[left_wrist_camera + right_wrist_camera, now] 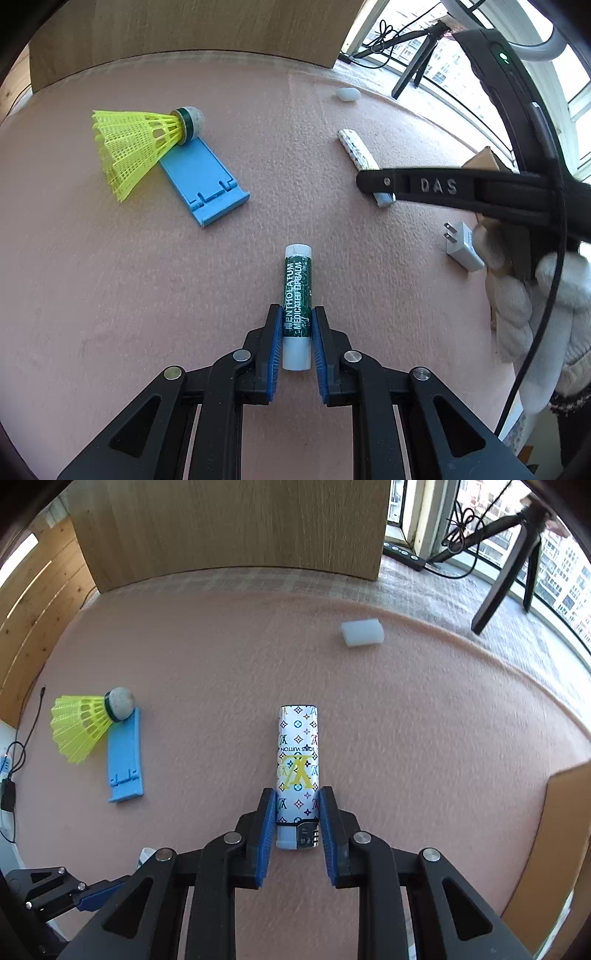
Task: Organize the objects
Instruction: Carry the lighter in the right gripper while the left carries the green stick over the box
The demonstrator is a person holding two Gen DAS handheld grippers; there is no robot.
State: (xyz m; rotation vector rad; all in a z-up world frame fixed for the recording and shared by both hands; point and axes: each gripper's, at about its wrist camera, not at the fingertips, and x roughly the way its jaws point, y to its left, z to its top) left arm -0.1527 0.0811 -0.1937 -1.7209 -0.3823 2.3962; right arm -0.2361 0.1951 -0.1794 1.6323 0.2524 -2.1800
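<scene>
My left gripper [296,314] is shut on a green and white lip balm tube [297,291] that points away from me over the pink mat [110,295]. My right gripper [297,795] is shut on a white patterned lighter [298,760], its metal head towards me. In the left wrist view the right gripper's black arm [461,192] crosses at the right and covers part of the lighter [356,149]. A yellow shuttlecock [136,144] lies with its cork on a blue phone stand [201,177]; both also show in the right wrist view, the shuttlecock [85,723] and the stand [125,760].
A white rounded block [362,633] lies at the far side of the mat; it also shows in the left wrist view [347,94]. A white plug adapter [463,247] lies at the right by a gloved hand [535,317]. A wooden panel [229,528] stands behind. A cardboard box edge [554,830] is at the right.
</scene>
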